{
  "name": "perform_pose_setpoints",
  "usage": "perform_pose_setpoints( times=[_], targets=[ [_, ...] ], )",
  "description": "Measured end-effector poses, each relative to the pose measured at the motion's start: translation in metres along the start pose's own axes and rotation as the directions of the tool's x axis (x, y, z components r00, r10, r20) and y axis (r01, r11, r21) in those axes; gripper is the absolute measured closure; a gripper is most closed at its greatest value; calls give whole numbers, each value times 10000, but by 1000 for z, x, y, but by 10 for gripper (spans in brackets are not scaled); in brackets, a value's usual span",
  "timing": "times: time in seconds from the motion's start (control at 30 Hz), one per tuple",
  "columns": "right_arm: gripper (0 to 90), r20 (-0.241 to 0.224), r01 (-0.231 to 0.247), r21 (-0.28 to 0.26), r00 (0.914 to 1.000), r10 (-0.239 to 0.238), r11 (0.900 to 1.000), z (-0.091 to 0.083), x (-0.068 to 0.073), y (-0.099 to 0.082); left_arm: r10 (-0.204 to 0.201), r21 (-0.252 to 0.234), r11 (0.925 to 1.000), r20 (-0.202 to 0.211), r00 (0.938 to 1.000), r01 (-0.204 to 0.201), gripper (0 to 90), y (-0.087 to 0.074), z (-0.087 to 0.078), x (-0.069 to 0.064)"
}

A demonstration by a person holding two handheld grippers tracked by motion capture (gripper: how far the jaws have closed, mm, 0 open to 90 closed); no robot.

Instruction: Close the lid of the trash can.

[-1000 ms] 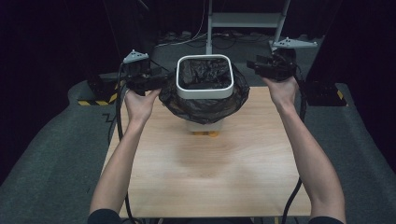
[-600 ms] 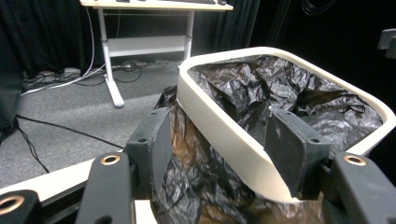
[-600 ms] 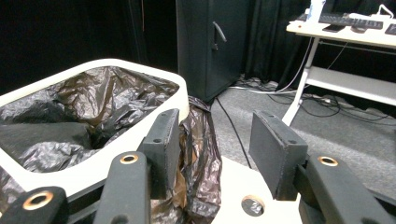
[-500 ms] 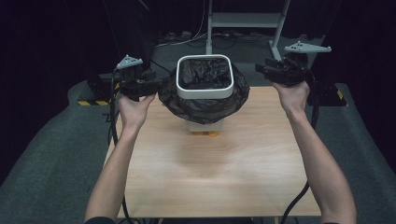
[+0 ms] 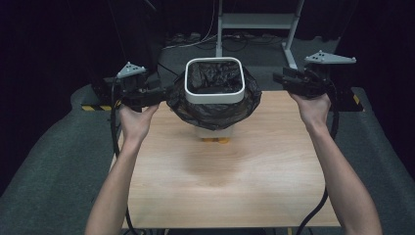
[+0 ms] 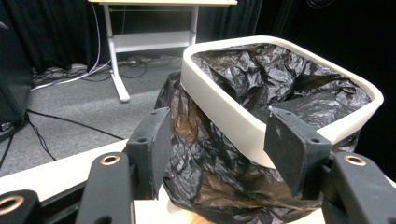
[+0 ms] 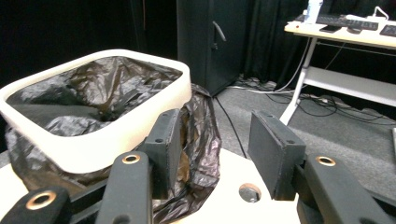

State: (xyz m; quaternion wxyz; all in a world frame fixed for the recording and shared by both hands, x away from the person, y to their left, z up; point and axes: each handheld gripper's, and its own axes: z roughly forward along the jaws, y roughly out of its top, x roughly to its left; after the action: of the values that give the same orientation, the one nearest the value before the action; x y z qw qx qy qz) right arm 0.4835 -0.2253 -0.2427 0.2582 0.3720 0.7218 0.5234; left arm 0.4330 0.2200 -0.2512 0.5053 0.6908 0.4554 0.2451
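Note:
A white-rimmed bin (image 5: 214, 95) stands at the far middle of the wooden table (image 5: 230, 181). A black plastic bag (image 5: 213, 112) lines it and hangs crumpled over its sides. My left gripper (image 5: 163, 92) is level at the bin's left, open, its tips just short of the bag. In the left gripper view the jaws (image 6: 219, 135) stand wide, with the rim (image 6: 233, 121) and the bag (image 6: 210, 172) ahead of them, and nothing is gripped. My right gripper (image 5: 280, 78) is open, clear of the bin's right side. In the right gripper view (image 7: 212, 128) the bin (image 7: 93, 144) lies to the left.
A small orange thing (image 5: 215, 140) shows under the bin's base. Behind the table stands a metal desk frame (image 5: 254, 22), with cables on the grey floor. A black cabinet (image 7: 210, 42) and a desk with a keyboard (image 7: 355, 28) are farther off.
Both hands have drawn outward from the bin, the left one to the left and the right one to the right. The bin and bag have stayed put.

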Motion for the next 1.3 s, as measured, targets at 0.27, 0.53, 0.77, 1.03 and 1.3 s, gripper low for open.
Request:
perform_pose_setpoints(
  times=[0.27,0.53,0.77,1.03,1.3],
  targets=[
    [537,-219,-74,-41,9997,73,10000,-8,-1,-14,86,-93,9999,123,9999,-85,404,-10,-8,-5],
    [537,-309,-227,-140,9993,222,9996,-17,-4,-29,-185,-44,9998,193,9996,186,399,-27,-8,-1],
    [533,-322,-328,-101,9990,325,9994,-22,-7,-40,-425,-131,9990,232,9988,428,396,-40,-9,3],
    [518,-241,-525,72,9983,527,9986,-22,-11,-56,-647,-49,9979,-8,9979,647,362,-56,-7,7],
    [509,-156,-529,30,9985,530,9986,-23,-11,-71,-628,84,9980,242,9977,627,349,-69,-4,6]
  ],
)
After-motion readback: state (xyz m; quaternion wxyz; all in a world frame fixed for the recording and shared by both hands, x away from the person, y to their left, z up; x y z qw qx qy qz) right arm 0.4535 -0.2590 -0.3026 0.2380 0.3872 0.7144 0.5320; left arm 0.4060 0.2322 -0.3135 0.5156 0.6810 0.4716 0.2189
